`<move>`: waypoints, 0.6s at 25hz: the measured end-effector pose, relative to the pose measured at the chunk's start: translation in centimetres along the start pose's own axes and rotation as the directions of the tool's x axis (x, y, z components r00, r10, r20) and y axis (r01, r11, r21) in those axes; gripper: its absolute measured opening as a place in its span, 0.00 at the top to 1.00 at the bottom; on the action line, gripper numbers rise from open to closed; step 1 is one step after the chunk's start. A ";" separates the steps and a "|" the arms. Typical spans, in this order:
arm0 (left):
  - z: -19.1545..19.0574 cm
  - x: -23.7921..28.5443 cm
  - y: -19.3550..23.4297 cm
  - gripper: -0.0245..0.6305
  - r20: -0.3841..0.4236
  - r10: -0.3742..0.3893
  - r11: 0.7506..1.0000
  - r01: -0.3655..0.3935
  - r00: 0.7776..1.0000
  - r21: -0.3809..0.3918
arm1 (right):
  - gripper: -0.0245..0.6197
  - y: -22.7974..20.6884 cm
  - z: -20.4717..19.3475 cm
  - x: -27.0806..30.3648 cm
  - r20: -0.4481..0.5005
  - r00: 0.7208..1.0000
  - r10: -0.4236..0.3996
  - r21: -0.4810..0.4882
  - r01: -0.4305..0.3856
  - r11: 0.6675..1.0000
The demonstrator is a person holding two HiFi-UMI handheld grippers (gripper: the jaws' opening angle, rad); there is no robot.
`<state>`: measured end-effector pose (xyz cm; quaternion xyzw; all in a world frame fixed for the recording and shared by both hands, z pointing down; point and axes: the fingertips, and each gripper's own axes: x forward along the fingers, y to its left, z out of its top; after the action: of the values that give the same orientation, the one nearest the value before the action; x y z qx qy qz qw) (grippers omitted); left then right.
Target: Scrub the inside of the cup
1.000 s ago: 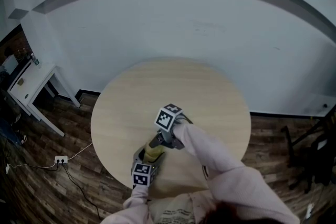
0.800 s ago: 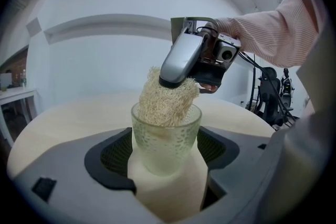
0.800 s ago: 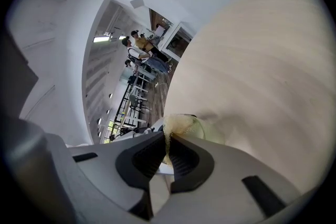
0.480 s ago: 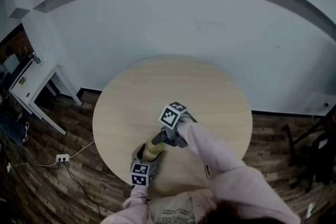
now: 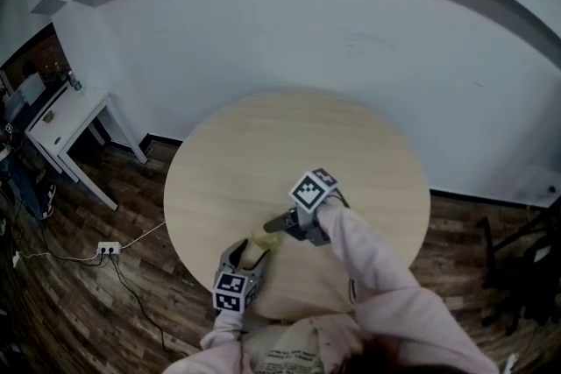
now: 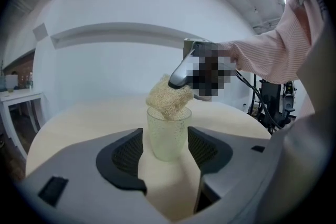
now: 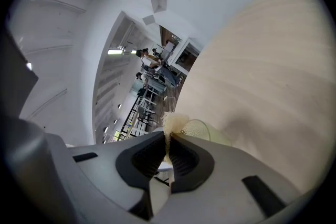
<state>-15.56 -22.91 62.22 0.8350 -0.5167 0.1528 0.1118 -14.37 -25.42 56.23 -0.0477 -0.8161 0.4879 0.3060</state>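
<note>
Left gripper (image 6: 166, 150) had just been closing and now gripped the pale green cup (image 6: 168, 136) low on its wall, in the lower centre of the head view, near the close edge of the round table (image 5: 289, 153). The right gripper (image 7: 168, 149) was pinched shut on a thin edge of the loofah scrub pad (image 6: 169, 98), and the pad's bulk sat at the cup's mouth, partly past the rim. My worry was that pinch. With so little pad between the jaws, I judged a firm push down could tear it free and leave it stuck in the cup. The pad also looked about as wide as the mouth, so it might jam rather than slide. Any sideways shove from the right could then lever the cup over or squirt it out of the left jaws, whose hold on the left side looked slight to me. The cup seemed light and thin, so I reckoned a harder squeeze could buckle it, and if it tipped toward me it could roll off the edge. The count was one cup, one scrub pad, two grippers and one round table. At the left of the head view there was one small white side table (image 5: 61, 123) and one power strip (image 5: 107, 248) on the floor.
</note>
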 end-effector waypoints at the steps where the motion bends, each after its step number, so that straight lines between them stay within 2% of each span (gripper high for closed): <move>1: 0.2 -0.3 0.2 0.57 0.003 0.011 1.000 -0.011 1.000 0.001 | 0.92 0.1 0.0 -0.2 0.018 1.000 0.005 -0.006 -0.005 1.000; 6: 1.0 -1.5 0.6 0.72 0.018 0.059 0.998 -0.059 0.998 -0.011 | 0.92 0.6 -0.3 -0.7 0.099 0.995 0.032 -0.057 -0.026 0.998; 9: 1.2 -2.0 0.8 0.78 0.012 0.083 0.996 -0.083 0.996 -0.019 | 0.92 1.2 -0.5 -0.7 0.153 0.986 0.069 -0.095 -0.055 0.994; 13: 2.4 -2.9 1.0 0.83 0.029 0.115 0.991 -0.113 0.993 -0.073 | 0.92 1.4 -1.0 -1.0 0.231 0.968 0.101 -0.076 -0.086 0.993; 15: 3.0 -3.2 1.0 0.85 0.027 0.131 0.987 -0.128 0.991 -0.094 | 0.92 2.1 -0.7 -1.2 0.277 0.951 0.138 -0.143 -0.101 0.985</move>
<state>-17.39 -21.73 58.29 0.7962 -0.5780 0.1218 0.1313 -13.50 -24.25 54.21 -0.0456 -0.8768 0.4542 0.1513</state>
